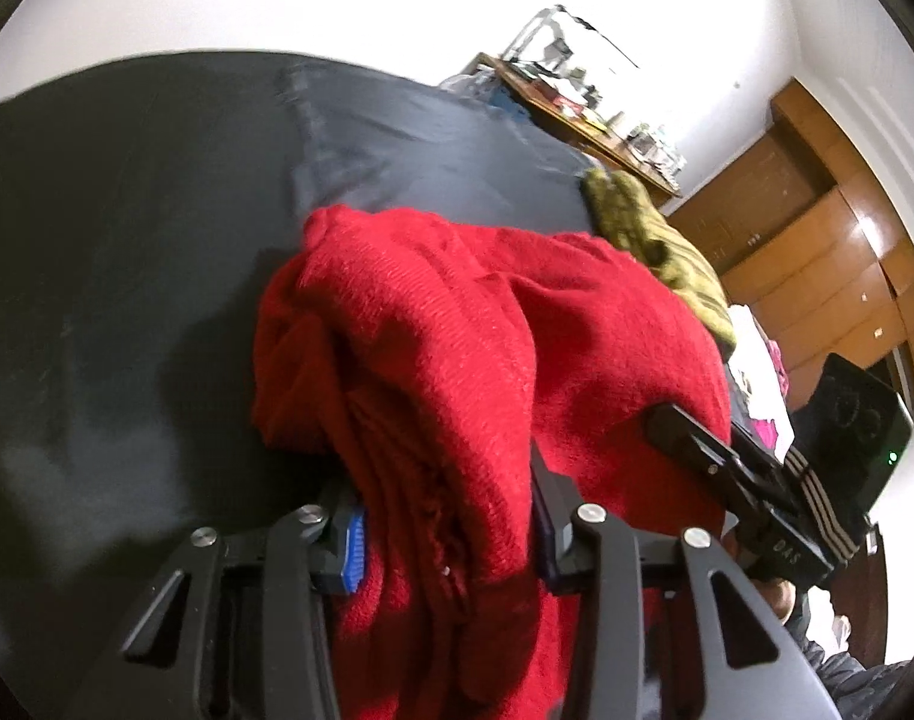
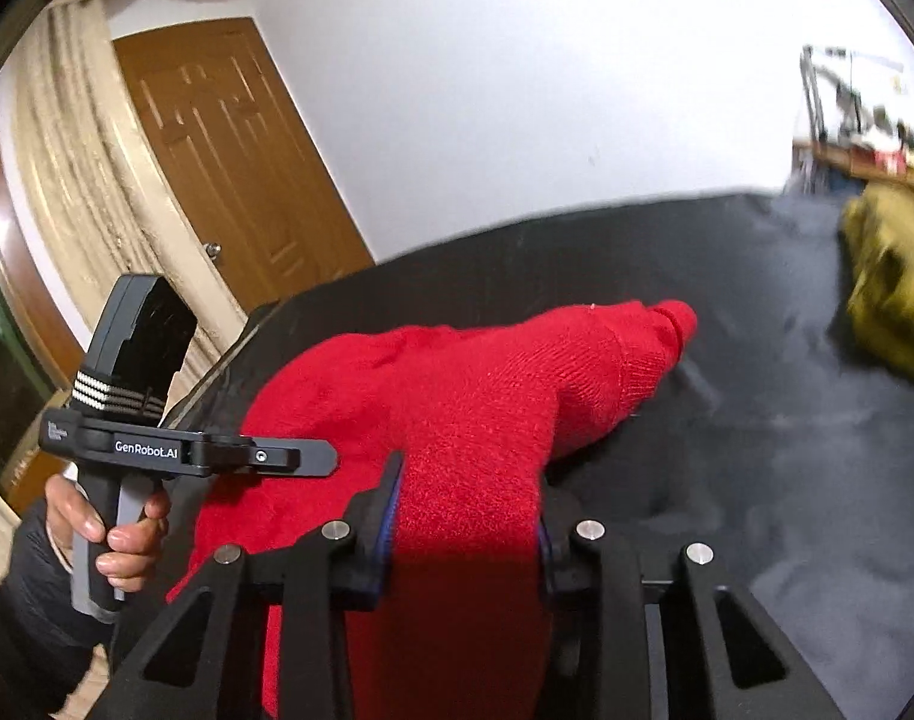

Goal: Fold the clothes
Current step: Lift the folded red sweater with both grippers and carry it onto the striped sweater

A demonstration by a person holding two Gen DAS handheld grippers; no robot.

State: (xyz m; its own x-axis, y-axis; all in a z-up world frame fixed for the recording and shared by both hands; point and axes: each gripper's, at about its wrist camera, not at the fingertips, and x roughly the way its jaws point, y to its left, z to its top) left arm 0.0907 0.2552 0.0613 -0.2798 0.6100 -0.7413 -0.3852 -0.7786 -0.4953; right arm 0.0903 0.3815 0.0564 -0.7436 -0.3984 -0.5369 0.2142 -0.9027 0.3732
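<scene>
A red knitted garment [image 1: 457,336] lies bunched on a dark cloth-covered table [image 1: 127,228]. My left gripper [image 1: 448,540] is shut on a thick fold of it. The right gripper's body [image 1: 757,480] shows at the garment's right side. In the right wrist view the red garment [image 2: 487,396] is draped over my right gripper [image 2: 466,516], which is shut on it; a sleeve end points right. The left gripper's body [image 2: 175,450] and the hand holding it are at the left.
An olive-yellow garment [image 1: 655,228] lies at the table's far right, also in the right wrist view [image 2: 895,276]. A cluttered wooden shelf [image 1: 589,114], wooden cabinets [image 1: 829,228], a wooden door [image 2: 229,162] and a curtain [image 2: 85,180] stand beyond the table.
</scene>
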